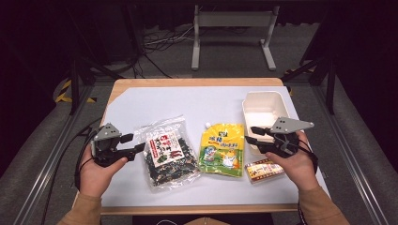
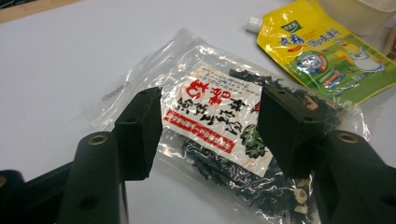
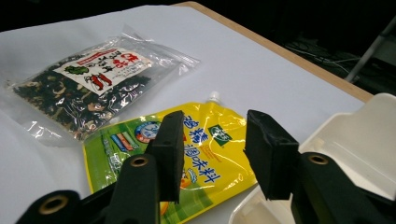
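A clear bag of dark dried seaweed (image 1: 166,152) (image 2: 219,135) (image 3: 88,84) with a white and red label lies left of centre on the white table cover. Beside it on the right lies a yellow and green spouted pouch (image 1: 222,149) (image 2: 322,51) (image 3: 191,154). My left gripper (image 1: 132,143) (image 2: 210,130) is open, held just left of the seaweed bag, with the bag behind its gap. My right gripper (image 1: 252,135) (image 3: 212,154) is open too, hovering between the pouch and a white box (image 1: 264,112) (image 3: 359,149), holding nothing.
A small red and yellow packet (image 1: 264,169) lies near the table's front edge under my right hand. The white box is an empty open container at the right side. The wooden table edge (image 1: 197,82) runs along the back, with a metal stand (image 1: 232,28) on the floor beyond.
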